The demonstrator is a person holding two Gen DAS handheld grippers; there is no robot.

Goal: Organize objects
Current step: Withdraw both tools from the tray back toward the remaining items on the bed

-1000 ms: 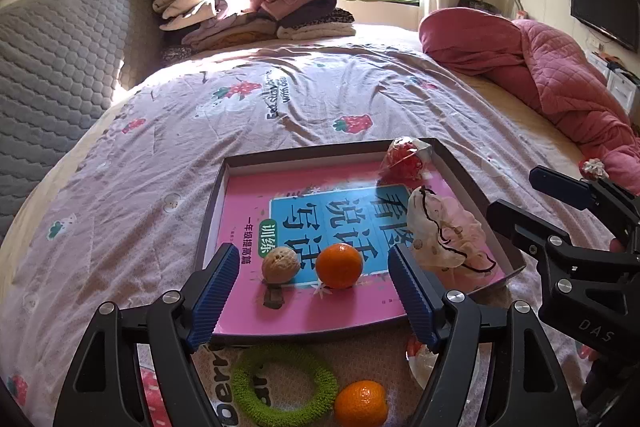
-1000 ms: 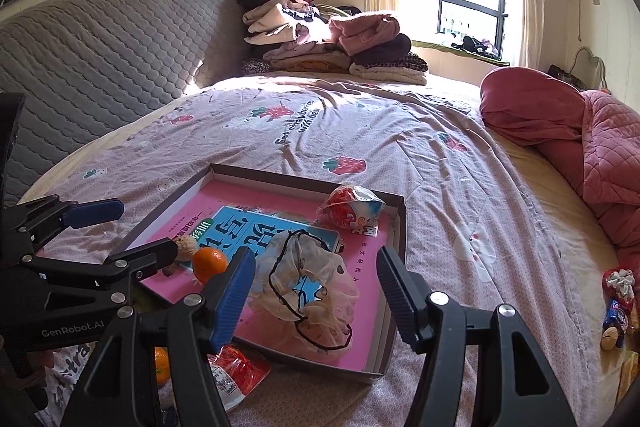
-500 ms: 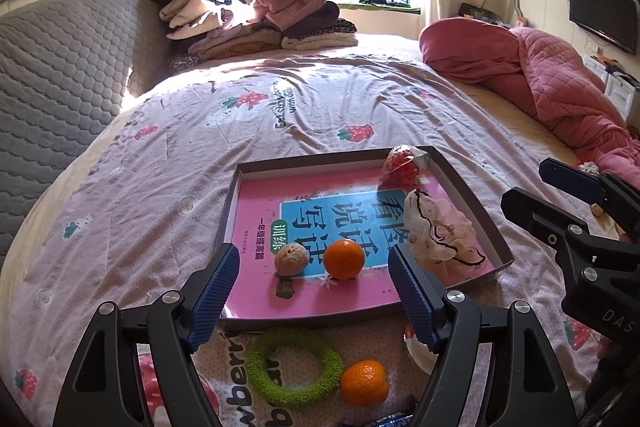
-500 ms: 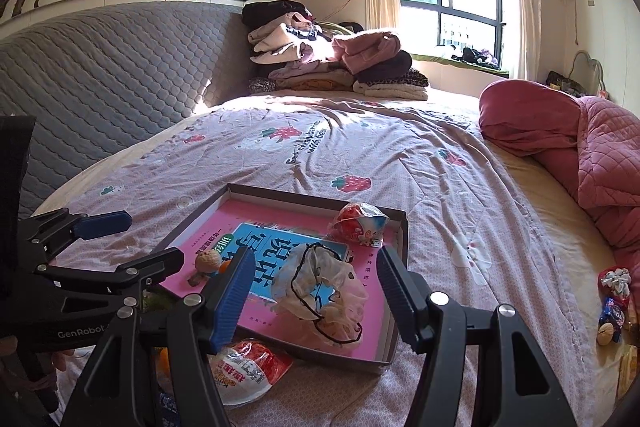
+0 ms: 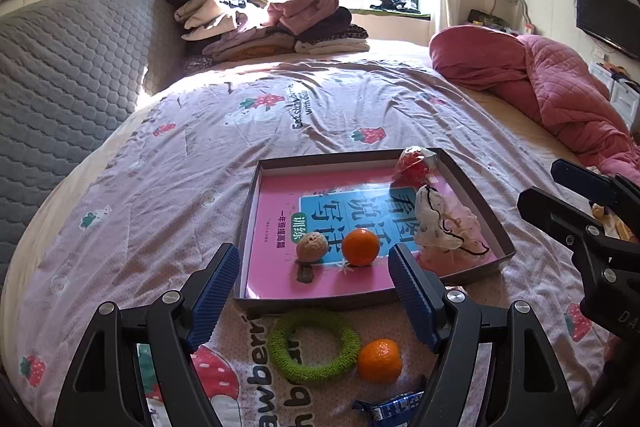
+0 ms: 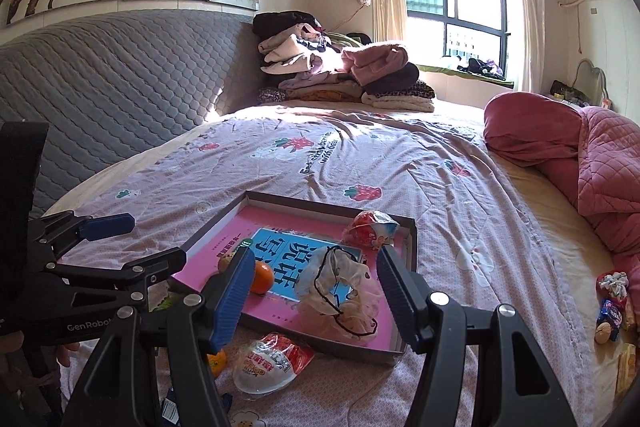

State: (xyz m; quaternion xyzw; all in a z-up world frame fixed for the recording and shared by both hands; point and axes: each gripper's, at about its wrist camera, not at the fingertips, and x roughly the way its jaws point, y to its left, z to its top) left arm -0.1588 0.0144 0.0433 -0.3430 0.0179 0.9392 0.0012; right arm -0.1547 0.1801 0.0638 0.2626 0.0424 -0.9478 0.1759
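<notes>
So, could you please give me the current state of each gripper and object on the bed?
Left gripper: open, empty.
Right gripper: open, empty.
Tray: on the bed, holding a book.
Walnut: in the tray.
Orange: in the tray.
Mesh scrunchie: in the tray.
Green ring: outside, on the bed.
Second orange: outside, beside the ring.
Snack cup: outside, on its side.

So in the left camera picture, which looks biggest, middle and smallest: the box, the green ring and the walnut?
1. The box, far the biggest.
2. The green ring; it lies nearer the camera, which makes it look a bit bigger.
3. The walnut, smallest.
</notes>
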